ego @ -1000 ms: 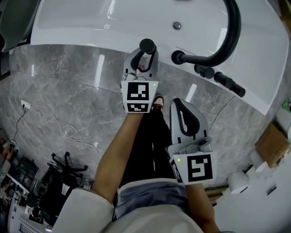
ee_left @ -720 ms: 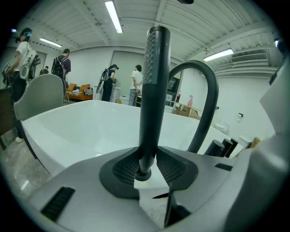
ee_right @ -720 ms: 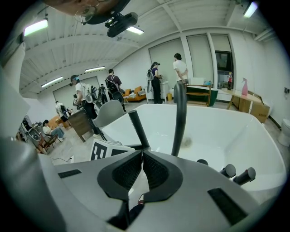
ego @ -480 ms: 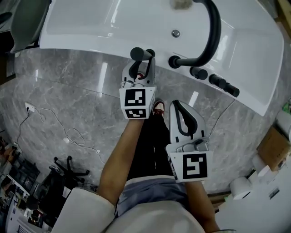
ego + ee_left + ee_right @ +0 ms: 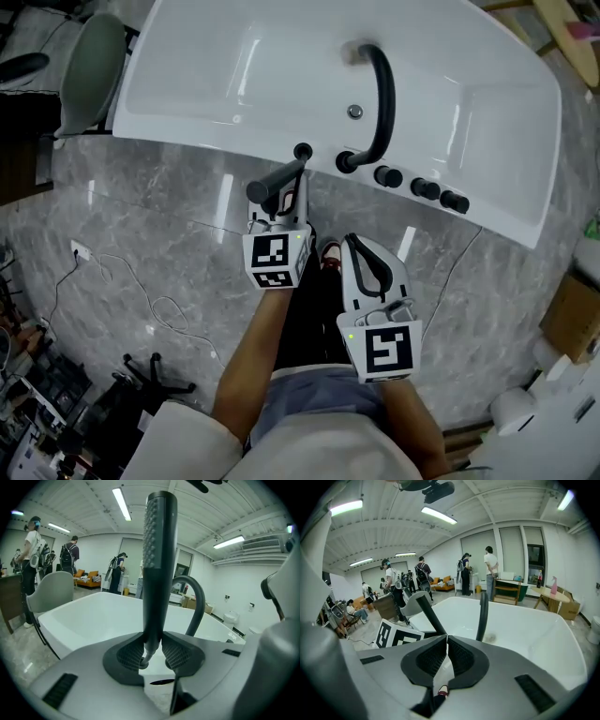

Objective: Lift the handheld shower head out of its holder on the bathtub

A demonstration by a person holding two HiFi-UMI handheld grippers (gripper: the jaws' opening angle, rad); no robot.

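The left gripper (image 5: 152, 654) was clenched on the lower end of the handheld shower head (image 5: 158, 550), held upright over the bathtub (image 5: 93, 616) rim, probably to clear its holder (image 5: 302, 150) straight, while the right gripper (image 5: 446, 656) hung closed and empty.

I see bright, even light from ceiling strip lights (image 5: 121, 503). White glare streaks on marble floor (image 5: 225, 202). Both gripper views fisheye-bent, corners black, nearest foreground soft.
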